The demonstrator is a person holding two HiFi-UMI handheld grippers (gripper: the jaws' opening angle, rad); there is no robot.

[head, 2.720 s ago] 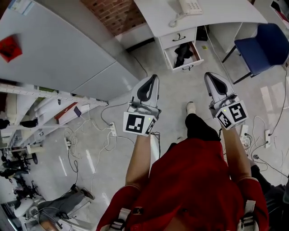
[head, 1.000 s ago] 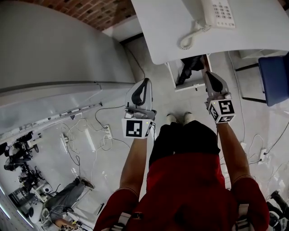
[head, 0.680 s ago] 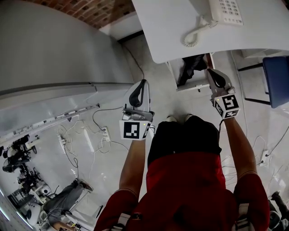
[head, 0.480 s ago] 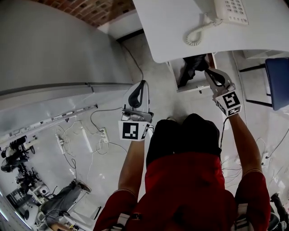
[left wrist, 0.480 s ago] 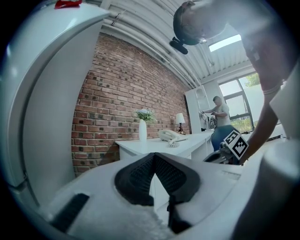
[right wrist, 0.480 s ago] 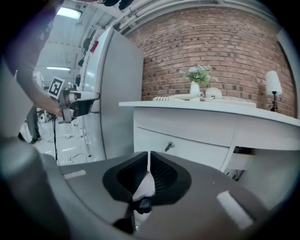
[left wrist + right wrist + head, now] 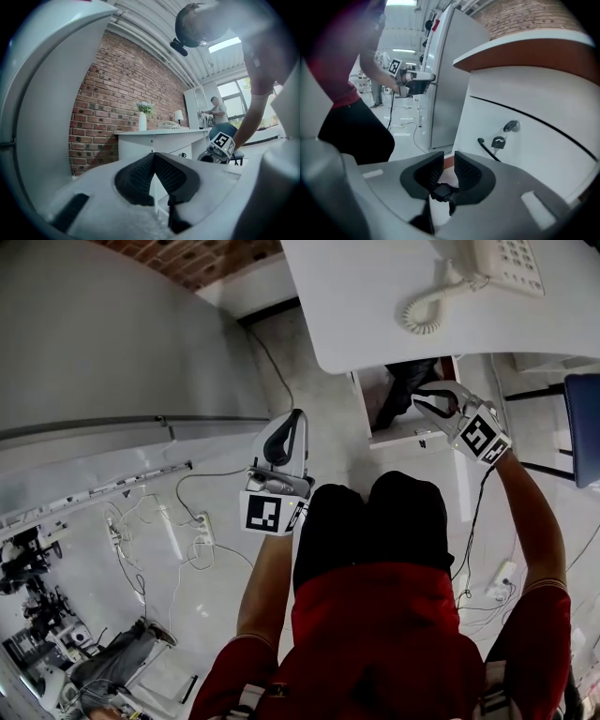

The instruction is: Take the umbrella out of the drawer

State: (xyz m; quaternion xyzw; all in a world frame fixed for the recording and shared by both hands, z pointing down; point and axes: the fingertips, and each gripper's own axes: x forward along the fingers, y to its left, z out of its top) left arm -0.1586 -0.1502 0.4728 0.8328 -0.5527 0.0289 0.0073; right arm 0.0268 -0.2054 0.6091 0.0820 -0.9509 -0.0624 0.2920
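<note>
**Umbrella in the open drawer, right jaws parting beside it**

The white tabletop [image 7: 375, 306] fills the top of the head view, and under its edge the drawer [image 7: 412, 435] stands pulled out. The black umbrella [image 7: 403, 390] lies inside it. The right gripper [image 7: 419, 402] tilts down at the drawer's front right corner, just beside the umbrella. Its jaws have just been opening and stand slightly apart, with nothing pressed between them. The left gripper [image 7: 298, 415] hangs well to the left over the floor, jaws together and empty. A telephone [image 7: 502, 263] sits on the tabletop.
</note>
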